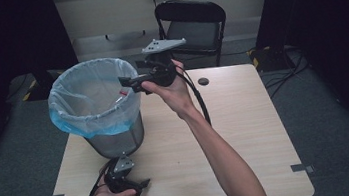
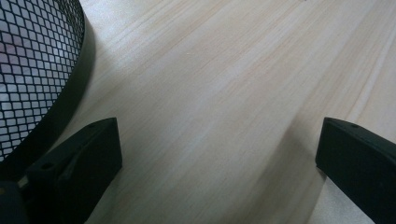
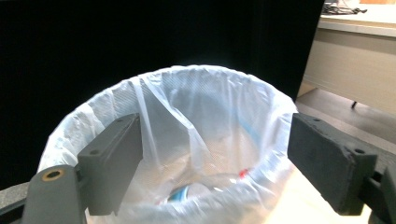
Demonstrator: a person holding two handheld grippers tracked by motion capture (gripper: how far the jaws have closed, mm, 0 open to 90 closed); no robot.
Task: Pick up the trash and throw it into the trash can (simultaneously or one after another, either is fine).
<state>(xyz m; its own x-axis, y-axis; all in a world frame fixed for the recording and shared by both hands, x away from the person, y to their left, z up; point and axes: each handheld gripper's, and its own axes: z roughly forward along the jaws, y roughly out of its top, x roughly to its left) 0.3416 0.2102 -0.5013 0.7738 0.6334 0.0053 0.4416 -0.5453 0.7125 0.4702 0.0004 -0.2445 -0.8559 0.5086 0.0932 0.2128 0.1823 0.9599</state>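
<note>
High view: right gripper (image 1: 127, 82) held at the rim of the mesh bin (image 1: 117, 138), jaws spread wide with nothing between them. Bin stands on the left part of the wooden table (image 1: 247, 134), lined with a pale blue bag (image 1: 82, 122). Right gripper view: a bottle with a red cap (image 3: 242, 173) lies down inside the bag, blurred. Left gripper (image 1: 140, 185) rests on the table near its front edge, just in front of the bin, jaws apart and empty over bare wood. Black chair (image 1: 193, 22) behind the table.
</note>
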